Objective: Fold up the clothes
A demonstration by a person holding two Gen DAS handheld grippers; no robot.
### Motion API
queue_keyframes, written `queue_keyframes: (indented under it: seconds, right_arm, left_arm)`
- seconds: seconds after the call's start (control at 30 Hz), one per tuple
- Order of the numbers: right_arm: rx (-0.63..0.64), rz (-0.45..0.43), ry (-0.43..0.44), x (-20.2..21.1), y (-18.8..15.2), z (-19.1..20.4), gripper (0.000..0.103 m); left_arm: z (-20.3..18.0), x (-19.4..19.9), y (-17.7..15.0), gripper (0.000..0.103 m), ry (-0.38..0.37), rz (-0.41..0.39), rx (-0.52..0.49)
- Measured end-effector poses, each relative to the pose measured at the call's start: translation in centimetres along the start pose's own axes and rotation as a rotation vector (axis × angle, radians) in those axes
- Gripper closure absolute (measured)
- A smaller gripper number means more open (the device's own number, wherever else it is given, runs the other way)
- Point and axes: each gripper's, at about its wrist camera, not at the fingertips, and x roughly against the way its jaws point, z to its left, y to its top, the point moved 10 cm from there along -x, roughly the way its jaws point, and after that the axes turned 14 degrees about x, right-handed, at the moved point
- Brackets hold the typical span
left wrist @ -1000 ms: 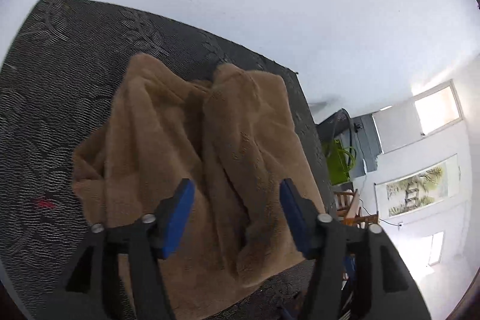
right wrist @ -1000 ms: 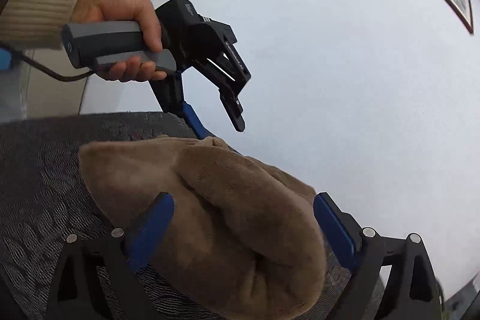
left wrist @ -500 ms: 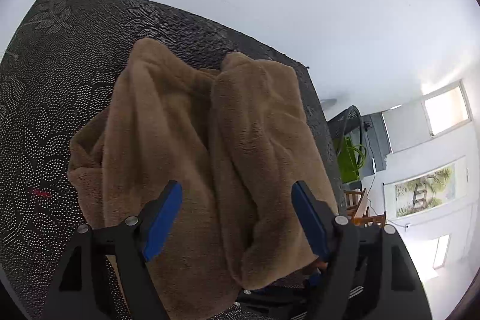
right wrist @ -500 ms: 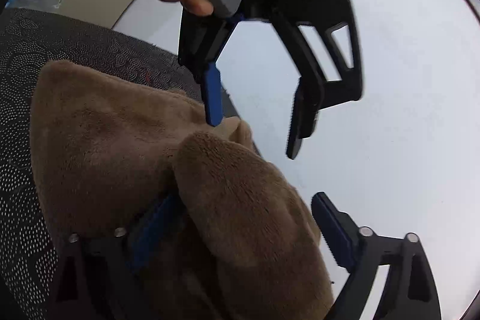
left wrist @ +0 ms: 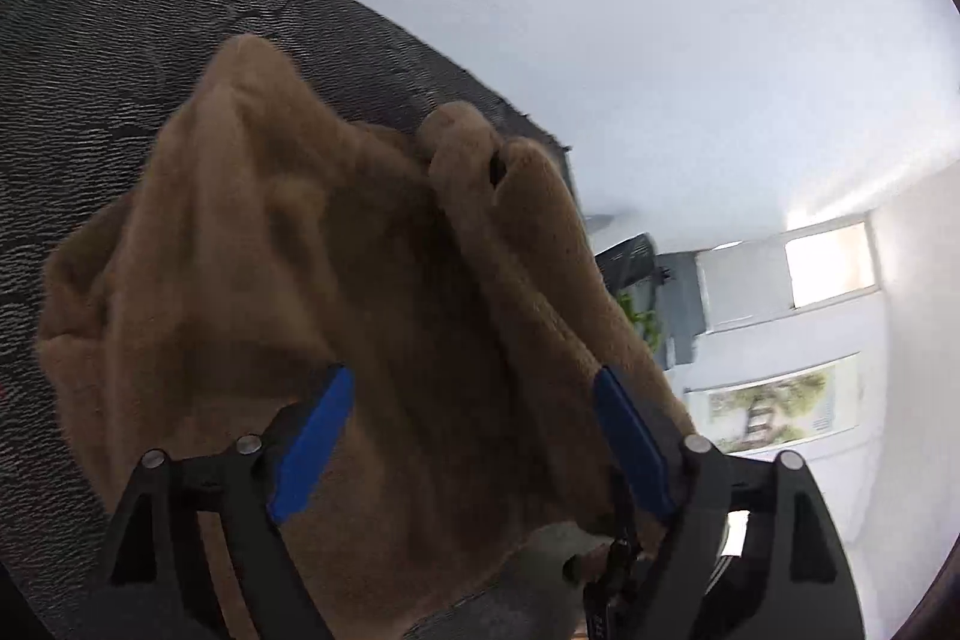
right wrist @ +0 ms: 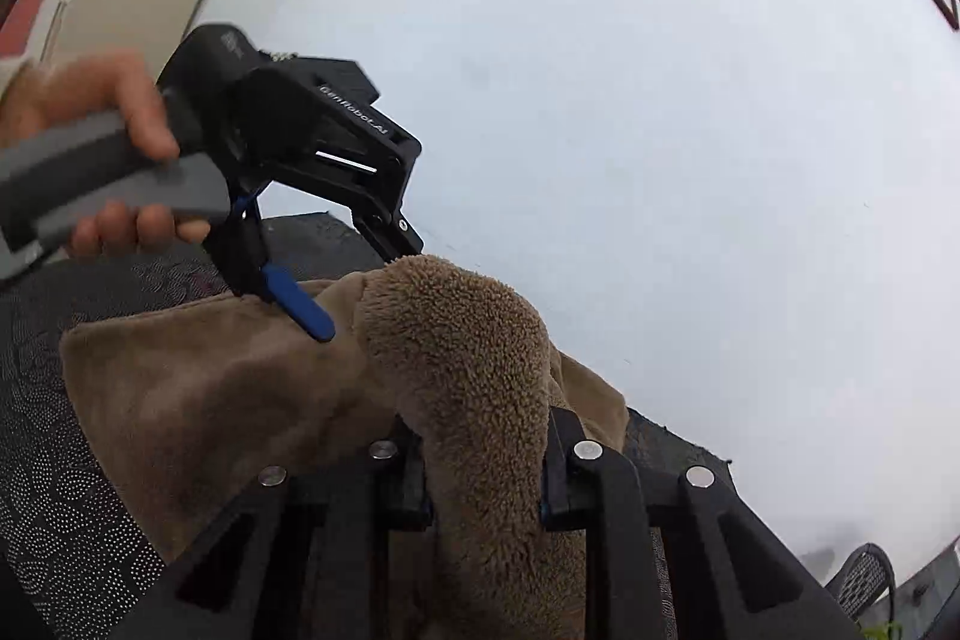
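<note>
A tan fleece garment point(left wrist: 300, 280) lies bunched on a dark patterned tabletop point(left wrist: 90, 40). My left gripper point(left wrist: 474, 436) is open, its blue pads spread over the near part of the fleece, touching nothing firmly. In the right wrist view my right gripper point(right wrist: 486, 466) is shut on a thick fold of the fleece point(right wrist: 468, 358) and holds it raised. The left gripper point(right wrist: 360, 292) also shows there, held by a hand, open, with one blue pad resting on the cloth.
The table's far edge point(left wrist: 528, 118) runs close behind the garment against a white wall point(left wrist: 600, 10). Beyond the edge at the right are a dark chair point(left wrist: 624, 256), a green plant and a framed picture point(left wrist: 774, 406).
My right gripper has closed on a fold of the fleece and lifted it. The left gripper has dropped from above onto the cloth's far side, still open.
</note>
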Motion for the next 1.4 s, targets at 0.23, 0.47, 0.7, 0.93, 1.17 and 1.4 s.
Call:
queue_keyframes:
  seconds: [0.23, 0.47, 0.7, 0.93, 1.17, 1.4]
  right_arm:
    - [0.010, -0.014, 0.002, 0.6, 0.5, 1.2, 0.080]
    - [-0.025, -0.030, 0.009, 4.4, -2.0, -2.3, 0.080]
    - [-0.019, -0.036, 0.004, 5.2, -2.0, -1.9, 0.080]
    - [-0.017, -0.080, 0.018, 6.5, -0.2, -0.9, 0.080]
    - [-0.003, -0.176, 0.066, 8.1, 4.8, 1.7, 0.080]
    - [0.050, -0.194, 0.181, 7.7, 7.5, 8.2, 0.080]
  left_arm:
    - [-2.7, -3.5, 1.1, 0.000, -0.023, 0.011, 0.004]
    - [-2.7, -8.7, 1.7, 0.000, 0.042, 0.087, 0.084]
    - [-4.3, -11.3, 2.2, 0.072, 0.093, 0.066, -0.052]
    - [-6.1, -7.4, 3.1, 0.076, 0.096, 0.014, -0.115]
    - [-5.4, 0.0, 3.7, 0.076, 0.127, -0.057, -0.155]
    - [0.8, 4.7, 4.7, 0.076, 0.158, -0.092, -0.094]
